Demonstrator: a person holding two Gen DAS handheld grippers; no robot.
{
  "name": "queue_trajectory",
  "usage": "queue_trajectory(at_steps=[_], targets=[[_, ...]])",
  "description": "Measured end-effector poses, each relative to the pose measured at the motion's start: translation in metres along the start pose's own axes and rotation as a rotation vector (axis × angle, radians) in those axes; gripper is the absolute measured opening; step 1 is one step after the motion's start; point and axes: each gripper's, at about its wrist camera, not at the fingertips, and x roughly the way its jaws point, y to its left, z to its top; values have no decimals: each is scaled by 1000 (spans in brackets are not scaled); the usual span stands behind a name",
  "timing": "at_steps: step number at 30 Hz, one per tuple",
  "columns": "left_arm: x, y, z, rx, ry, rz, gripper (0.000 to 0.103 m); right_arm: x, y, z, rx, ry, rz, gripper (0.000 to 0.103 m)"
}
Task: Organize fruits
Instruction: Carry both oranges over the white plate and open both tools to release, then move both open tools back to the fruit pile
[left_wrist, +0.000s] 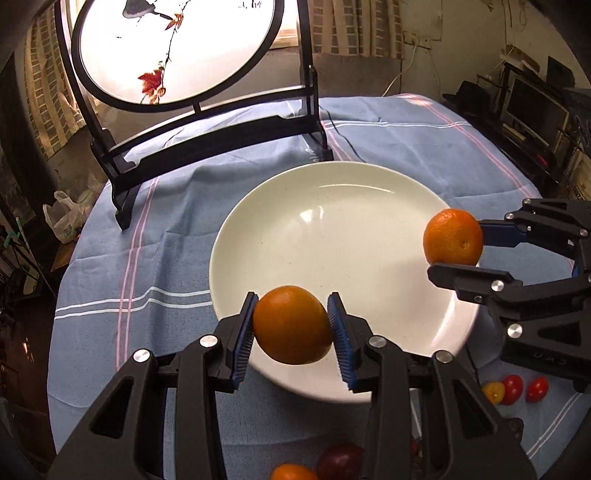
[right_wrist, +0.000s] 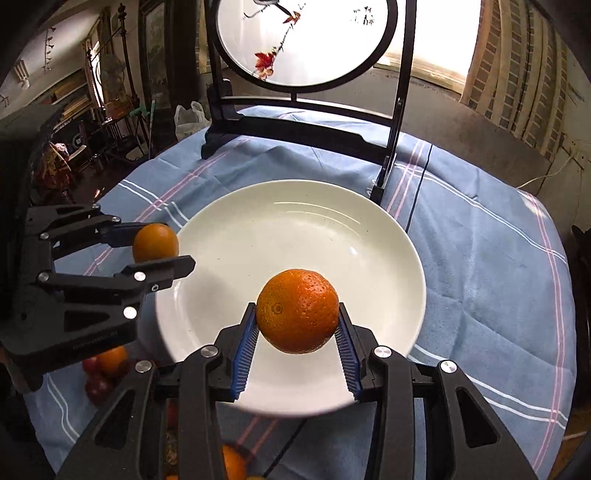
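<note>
— Where do we stand against the round white ceramic plate?

— Our left hand-held gripper pinches a smooth round orange between its blue ribbed pads, in the air over the plate's near rim. Our right hand-held gripper pinches a dimpled round orange the same way, over the plate's near side.

— And the rest?

— The plate sits on the blue striped tablecloth covering the table. Small red and yellow cherry tomatoes lie just beside the plate's near rim. Beyond its far rim stands a black-framed round painted screen.
</note>
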Motion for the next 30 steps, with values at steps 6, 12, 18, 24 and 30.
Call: queue_trajectory(at_steps=[6, 12, 18, 24, 30], targets=[[24, 2, 0, 1, 40, 5, 38, 27, -1, 6, 8, 33, -10, 42], [20, 5, 1, -3, 3, 27, 70, 19, -4, 6, 8, -11, -36, 62], [-12, 19, -13, -40, -48, 7, 70, -16, 1, -14, -2, -52, -9, 62], [-57, 26, -57, -21, -96, -19, 74, -67, 24, -65, -73, -74, 48, 65], [-89, 21, -116, 37, -92, -40, 75, -106, 45, -135, -115, -54, 88, 66]])
